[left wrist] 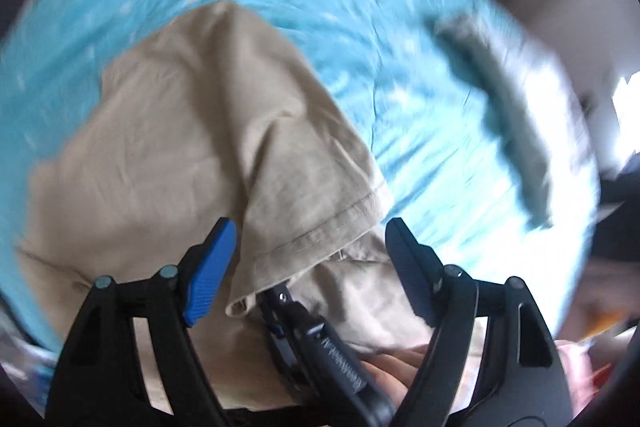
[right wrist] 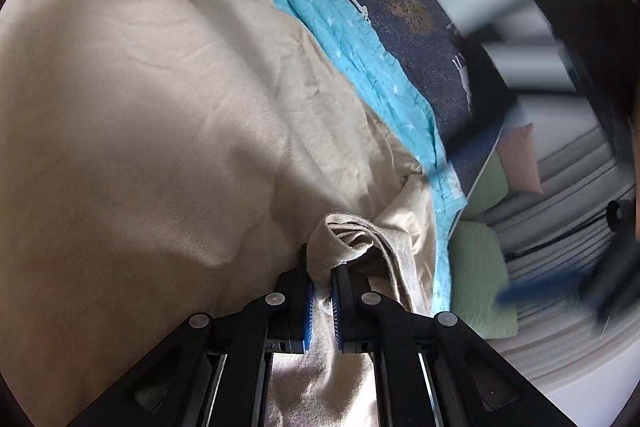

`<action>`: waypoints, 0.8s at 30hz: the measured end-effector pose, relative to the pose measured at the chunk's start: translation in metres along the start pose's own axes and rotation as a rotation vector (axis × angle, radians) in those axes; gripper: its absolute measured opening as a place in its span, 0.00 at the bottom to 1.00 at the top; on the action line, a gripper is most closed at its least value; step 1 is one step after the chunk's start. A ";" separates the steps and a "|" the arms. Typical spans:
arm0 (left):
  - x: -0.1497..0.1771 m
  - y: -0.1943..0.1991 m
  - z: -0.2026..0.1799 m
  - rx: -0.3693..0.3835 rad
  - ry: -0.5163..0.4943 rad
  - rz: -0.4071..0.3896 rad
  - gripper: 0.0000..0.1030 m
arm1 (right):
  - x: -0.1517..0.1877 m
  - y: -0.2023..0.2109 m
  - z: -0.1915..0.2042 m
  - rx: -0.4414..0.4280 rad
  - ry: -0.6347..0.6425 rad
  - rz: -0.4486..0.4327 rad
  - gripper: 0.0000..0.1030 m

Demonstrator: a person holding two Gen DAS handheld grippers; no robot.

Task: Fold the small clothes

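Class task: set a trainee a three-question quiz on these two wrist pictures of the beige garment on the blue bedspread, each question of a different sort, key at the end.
1. True or false: the right gripper is shut on a bunched fold of the beige garment.
2. The left gripper is: A) clamped on cloth, B) open above the garment's hemmed edge, C) out of sight.
3. Fill in: the garment lies on a blue bedspread printed with small white ____.

Key: 1 true. 2 B, its jaws stand wide apart with nothing pressed between them. 3 stars.
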State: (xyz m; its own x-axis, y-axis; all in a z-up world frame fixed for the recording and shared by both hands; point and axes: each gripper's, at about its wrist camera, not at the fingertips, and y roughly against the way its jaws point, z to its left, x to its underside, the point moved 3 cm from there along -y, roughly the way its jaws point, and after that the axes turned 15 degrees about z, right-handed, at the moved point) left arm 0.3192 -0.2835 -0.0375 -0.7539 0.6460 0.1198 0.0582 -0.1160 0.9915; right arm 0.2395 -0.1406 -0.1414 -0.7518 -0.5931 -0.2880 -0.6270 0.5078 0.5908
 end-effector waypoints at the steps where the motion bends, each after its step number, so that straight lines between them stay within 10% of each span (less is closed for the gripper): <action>1: -0.004 -0.006 -0.017 -0.102 -0.041 0.012 0.75 | 0.003 0.003 0.001 0.001 -0.002 -0.001 0.07; 10: -0.028 -0.041 -0.054 -0.383 -0.073 0.087 0.75 | 0.002 -0.002 -0.008 -0.019 -0.004 0.009 0.07; 12: -0.030 -0.048 -0.053 -0.417 -0.076 0.111 0.57 | 0.002 0.001 -0.003 -0.021 -0.001 0.008 0.07; 14: -0.032 -0.050 -0.047 -0.392 -0.050 0.137 0.22 | 0.001 0.000 -0.003 -0.019 0.001 0.010 0.07; 24: -0.027 0.025 0.052 -0.051 0.150 -0.010 0.10 | 0.002 0.001 -0.002 -0.011 0.003 -0.003 0.07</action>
State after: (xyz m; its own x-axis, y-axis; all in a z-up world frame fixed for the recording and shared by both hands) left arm 0.3747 -0.2648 -0.0133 -0.8438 0.5278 0.0974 0.0200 -0.1505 0.9884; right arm 0.2379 -0.1423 -0.1395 -0.7497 -0.5961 -0.2876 -0.6267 0.4996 0.5980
